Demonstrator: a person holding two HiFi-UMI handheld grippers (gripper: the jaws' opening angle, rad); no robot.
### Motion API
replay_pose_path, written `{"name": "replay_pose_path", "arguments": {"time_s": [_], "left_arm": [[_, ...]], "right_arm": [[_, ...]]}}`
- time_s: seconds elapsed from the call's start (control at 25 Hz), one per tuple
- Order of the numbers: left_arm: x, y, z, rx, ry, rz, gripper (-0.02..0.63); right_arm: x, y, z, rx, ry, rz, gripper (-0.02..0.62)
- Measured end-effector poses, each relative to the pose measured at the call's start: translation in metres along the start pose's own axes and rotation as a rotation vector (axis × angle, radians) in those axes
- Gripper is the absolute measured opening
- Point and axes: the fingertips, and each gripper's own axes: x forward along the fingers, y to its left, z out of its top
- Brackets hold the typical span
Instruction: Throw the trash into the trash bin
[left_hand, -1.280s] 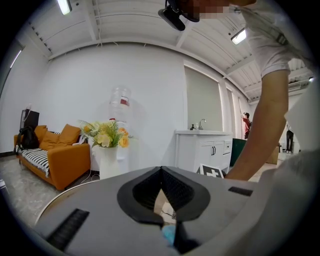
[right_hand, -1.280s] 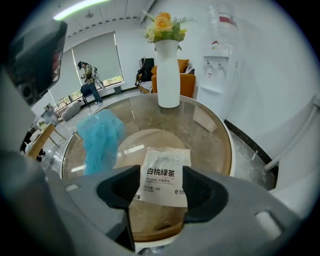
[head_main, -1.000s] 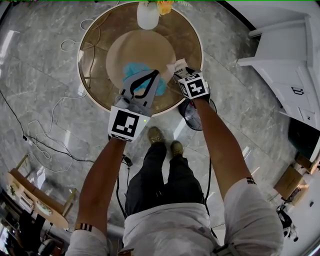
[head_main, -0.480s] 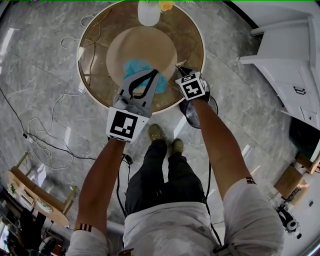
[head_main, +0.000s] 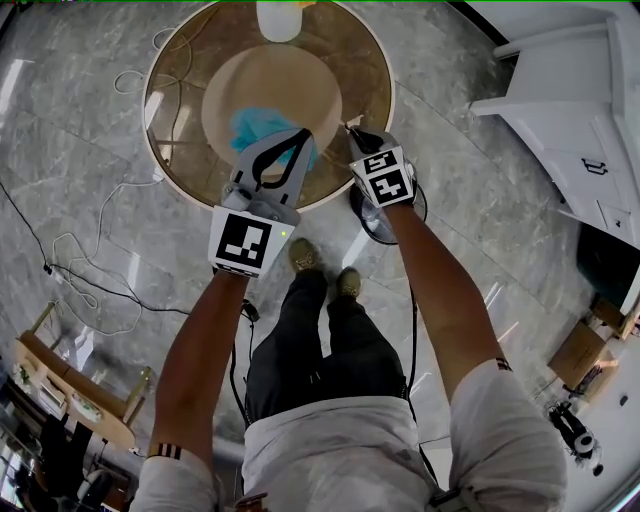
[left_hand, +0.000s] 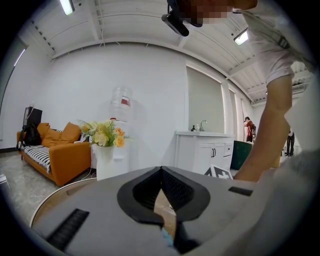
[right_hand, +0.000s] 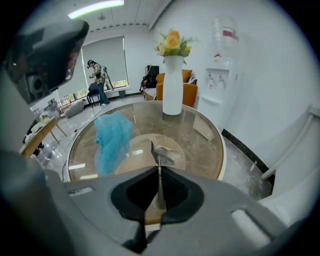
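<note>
The right gripper (right_hand: 159, 167) is held over the round glass table (head_main: 178, 150). Its jaws have just been closing and are now pressed together on a thin crumpled paper scrap (right_hand: 165, 153). Only an edge of the scrap is pinched at the very tips, and the rest sticks out beyond them. The left gripper (left_hand: 161, 171) is held beside it, its tips met with nothing between them. A blue fluffy wad (head_main: 258, 126) is seen lying on the table under the left gripper. The black trash bin (head_main: 366, 222) is seen on the floor just beside the table's rim, beneath the right wrist.

The slender hold is judged the main risk. If the gripper is swung quickly, the scrap could be pulled from the tips and dropped on the table or floor. Since the bin is partly hidden by the arm, the release could be misjudged and the opening missed.
</note>
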Motion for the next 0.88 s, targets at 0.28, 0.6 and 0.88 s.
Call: {"name": "replay_pose_path", "arguments": {"time_s": [0.28, 0.6, 0.88], "left_arm": [[0.003, -0.044, -0.001, 0.009, -0.007, 0.001, -0.002], [0.007, -0.112, -0.006, 0.010, -0.009, -0.007, -0.002], [0.012, -0.176, -0.022, -0.003, 0.019, -0.014, -0.002]], "right_arm": [[-0.067, 0.005, -0.013, 0.005, -0.156, 0.017, 0.003], [-0.143, -0.019, -0.066, 0.049, -0.224, 0.000, 0.005], [-0.183, -0.029, -0.138, 0.048, -0.173, 0.014, 0.006]]}}
